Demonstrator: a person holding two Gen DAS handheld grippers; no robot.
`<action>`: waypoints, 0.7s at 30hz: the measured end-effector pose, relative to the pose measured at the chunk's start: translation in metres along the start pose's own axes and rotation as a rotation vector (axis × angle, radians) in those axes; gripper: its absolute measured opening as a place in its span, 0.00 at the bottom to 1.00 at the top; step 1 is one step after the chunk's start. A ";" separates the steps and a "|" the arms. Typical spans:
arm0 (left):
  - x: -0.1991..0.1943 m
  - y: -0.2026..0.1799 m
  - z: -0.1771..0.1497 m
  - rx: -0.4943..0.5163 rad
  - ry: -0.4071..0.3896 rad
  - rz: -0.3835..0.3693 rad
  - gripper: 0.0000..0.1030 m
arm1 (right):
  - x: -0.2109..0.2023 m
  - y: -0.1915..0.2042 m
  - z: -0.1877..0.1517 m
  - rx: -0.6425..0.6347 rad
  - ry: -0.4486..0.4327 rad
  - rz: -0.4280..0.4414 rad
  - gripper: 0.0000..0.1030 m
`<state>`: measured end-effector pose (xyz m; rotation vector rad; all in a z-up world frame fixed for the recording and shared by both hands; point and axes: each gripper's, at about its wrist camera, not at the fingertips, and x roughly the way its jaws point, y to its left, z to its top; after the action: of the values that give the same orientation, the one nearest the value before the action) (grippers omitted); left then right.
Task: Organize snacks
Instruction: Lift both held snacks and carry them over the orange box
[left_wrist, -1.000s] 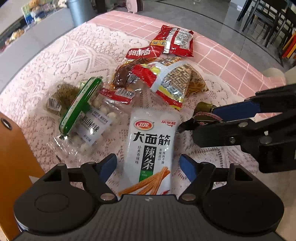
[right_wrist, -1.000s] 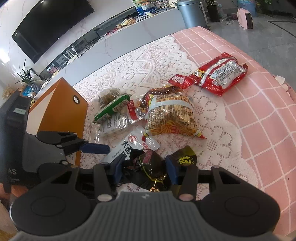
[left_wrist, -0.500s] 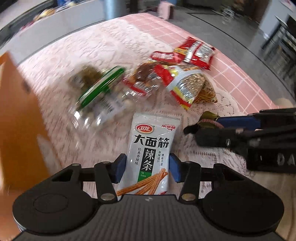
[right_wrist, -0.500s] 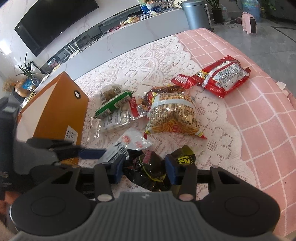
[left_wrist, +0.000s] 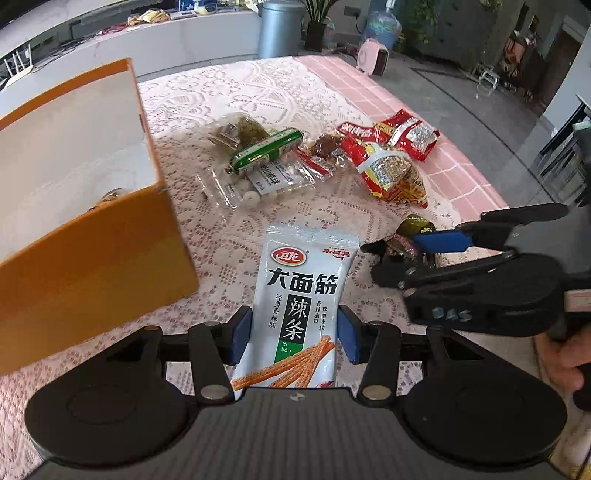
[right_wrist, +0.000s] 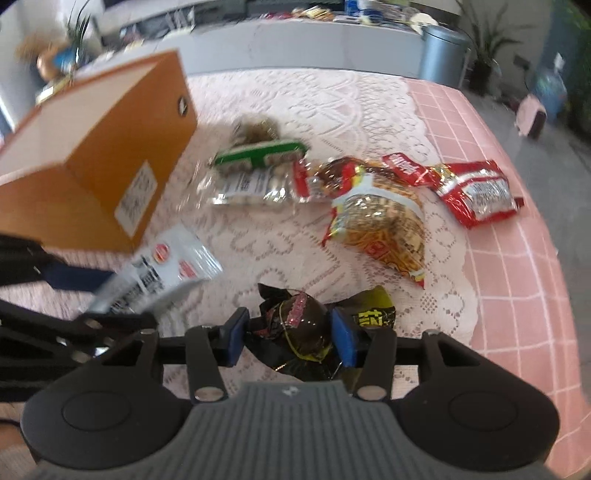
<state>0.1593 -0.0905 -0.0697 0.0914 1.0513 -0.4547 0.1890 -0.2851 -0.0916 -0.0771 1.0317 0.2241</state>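
So my left gripper (left_wrist: 293, 334) has its blue pads clamped on both edges of the white spicy-strip packet (left_wrist: 301, 295), bottom centre of the left view, lifted off the lace tablecloth (left_wrist: 236, 92); my right gripper (right_wrist: 286, 338) is squeezed around a dark wrapped snack (right_wrist: 301, 325), low centre of its own view; orange box (left_wrist: 85, 192) sits open at the left; the other snacks (left_wrist: 391, 173) lie mid-frame on the lace.
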 end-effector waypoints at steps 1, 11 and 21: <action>-0.002 0.000 -0.002 -0.002 -0.005 -0.001 0.54 | 0.002 0.004 0.000 -0.025 0.012 -0.014 0.47; -0.037 0.010 -0.015 -0.034 -0.081 -0.030 0.54 | 0.020 0.043 -0.005 -0.287 0.094 -0.178 0.60; -0.081 0.024 -0.016 -0.085 -0.207 -0.052 0.54 | 0.008 0.043 -0.007 -0.260 0.034 -0.245 0.33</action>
<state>0.1227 -0.0386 -0.0122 -0.0576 0.8692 -0.4554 0.1780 -0.2431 -0.1002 -0.4412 1.0127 0.1330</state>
